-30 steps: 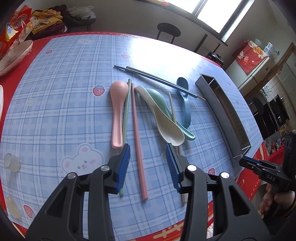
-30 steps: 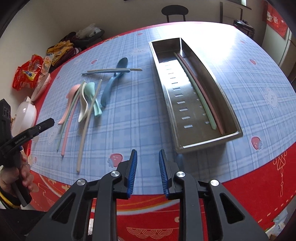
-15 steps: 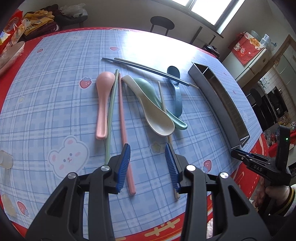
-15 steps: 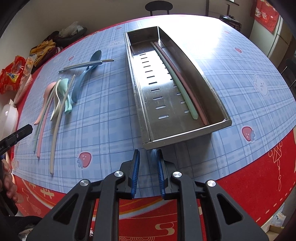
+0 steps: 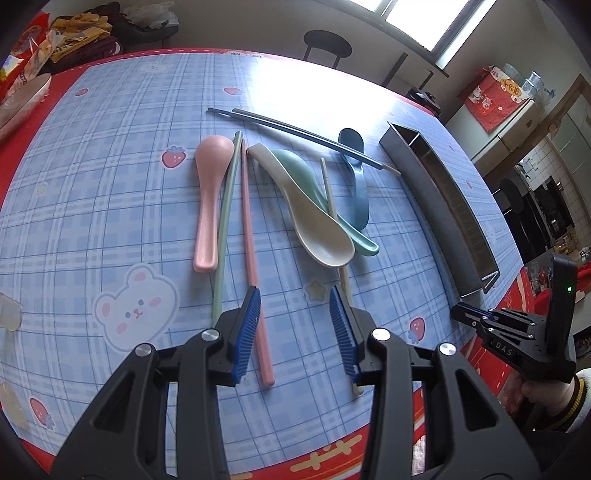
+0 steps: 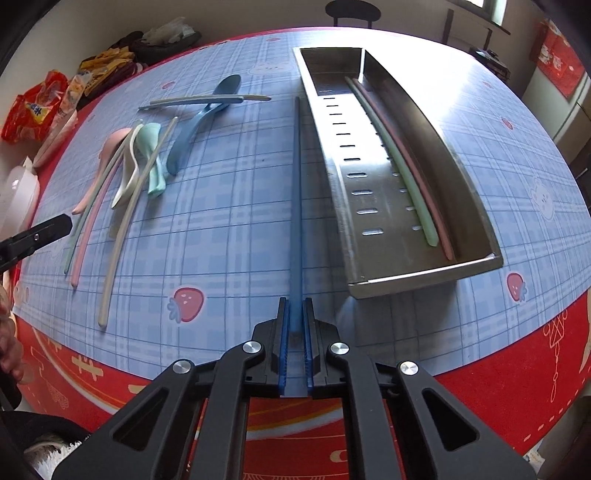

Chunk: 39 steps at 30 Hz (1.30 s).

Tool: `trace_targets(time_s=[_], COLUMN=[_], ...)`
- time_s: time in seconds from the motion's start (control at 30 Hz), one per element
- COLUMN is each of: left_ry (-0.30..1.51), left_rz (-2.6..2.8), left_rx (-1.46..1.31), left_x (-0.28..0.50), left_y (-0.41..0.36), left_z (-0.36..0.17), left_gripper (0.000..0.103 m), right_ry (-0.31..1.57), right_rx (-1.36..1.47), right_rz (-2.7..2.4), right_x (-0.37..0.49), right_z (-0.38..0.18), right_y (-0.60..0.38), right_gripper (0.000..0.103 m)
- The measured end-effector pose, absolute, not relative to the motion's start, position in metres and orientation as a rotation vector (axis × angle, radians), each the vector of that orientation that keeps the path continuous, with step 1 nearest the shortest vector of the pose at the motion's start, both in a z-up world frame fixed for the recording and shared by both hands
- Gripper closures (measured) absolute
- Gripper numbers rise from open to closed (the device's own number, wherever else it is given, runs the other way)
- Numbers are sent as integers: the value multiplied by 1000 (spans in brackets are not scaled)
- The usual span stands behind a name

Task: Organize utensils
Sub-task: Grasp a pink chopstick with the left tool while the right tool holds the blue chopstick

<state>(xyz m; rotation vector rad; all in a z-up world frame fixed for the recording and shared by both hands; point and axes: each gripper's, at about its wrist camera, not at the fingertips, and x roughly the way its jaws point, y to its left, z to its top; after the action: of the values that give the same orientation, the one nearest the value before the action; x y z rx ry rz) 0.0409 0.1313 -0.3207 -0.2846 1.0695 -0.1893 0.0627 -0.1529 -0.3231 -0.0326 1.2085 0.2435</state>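
Right gripper [image 6: 294, 325] jaws hide blue chopstick's [image 6: 296, 206] end.

Four spoons [image 6: 184, 144], eight chopsticks [image 6: 295, 184] (two in the tray [image 6: 424, 275], one in the right claw [image 6: 294, 308], five on the surface [image 6: 221, 240]), one tray.

Bright daylight from the window [image 5: 417, 22] glares off the tablecloth [image 5: 295, 85]; fisheye edges curve, corners dark.
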Motion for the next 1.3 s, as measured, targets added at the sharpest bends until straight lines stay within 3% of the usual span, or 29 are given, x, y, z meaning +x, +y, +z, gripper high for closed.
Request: trace_targets(time_s=[0.63,0.87,0.97,1.3], left_ry=[1078,1098,1104,1130], left_rz=[-107,-94,-107,-125], left_rx=[-316,-338,-351,-293], left_x=[50,48,49,71], left_y=[162,171,171,150], left_z=[-327,-336,-337,-342], left_gripper=[64,73,86,86], right_ry=[1199,1182,1184,1180], right_rx=[-103,-94,-82,-64], right_rz=[312,327,339,347], right_x=[130,148,151,151], right_z=[-324,-325,-325,-327], right_y=[-110,-101,-96,-92], right_gripper=[93,95,95,95])
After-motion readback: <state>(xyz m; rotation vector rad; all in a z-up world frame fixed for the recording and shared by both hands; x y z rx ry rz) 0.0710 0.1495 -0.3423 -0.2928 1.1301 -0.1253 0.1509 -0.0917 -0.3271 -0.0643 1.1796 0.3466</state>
